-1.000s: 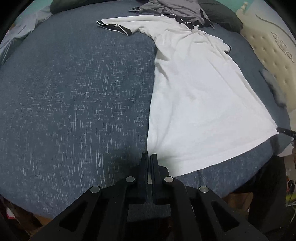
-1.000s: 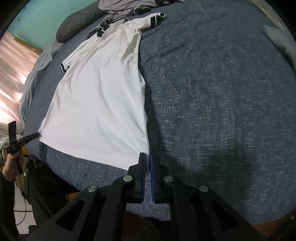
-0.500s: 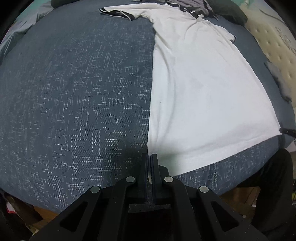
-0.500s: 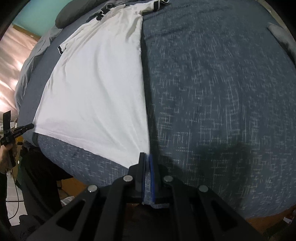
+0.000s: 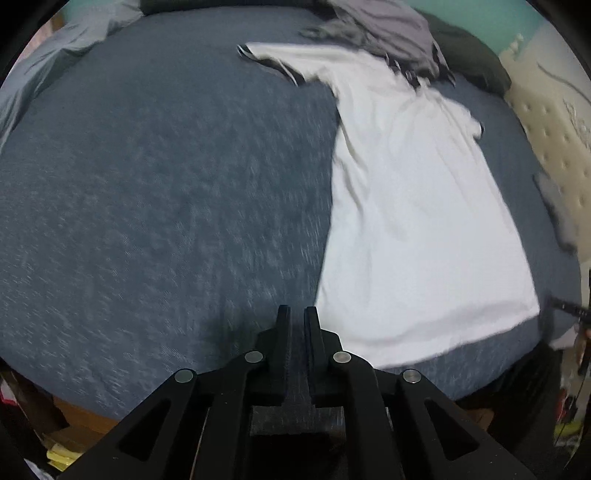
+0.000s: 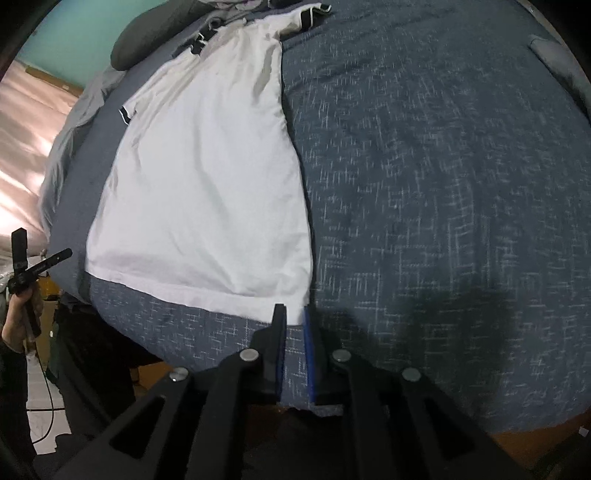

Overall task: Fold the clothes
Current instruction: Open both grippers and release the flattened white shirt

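The shirt is laid flat and lengthwise on the bed, collar toward the far edge and hem along the near edge, so that both hem corners can be reached from where the tongs are held. One sleeve is spread out to the side at the far end; a pile of grey clothes lies against the collar.

The left tongs are held slightly parted, with nothing between the jaws. The shirt's near left hem corner lies just beside the tip of the right-hand jaw, apparently ungripped.

The right tongs are likewise parted by a narrow gap. The shirt's other near hem corner is seen in the gap at the tips; whether it is touched or merely behind them cannot be told, but it does not look pinched.

Judging by this, the hem has been set down, or is about to be taken.
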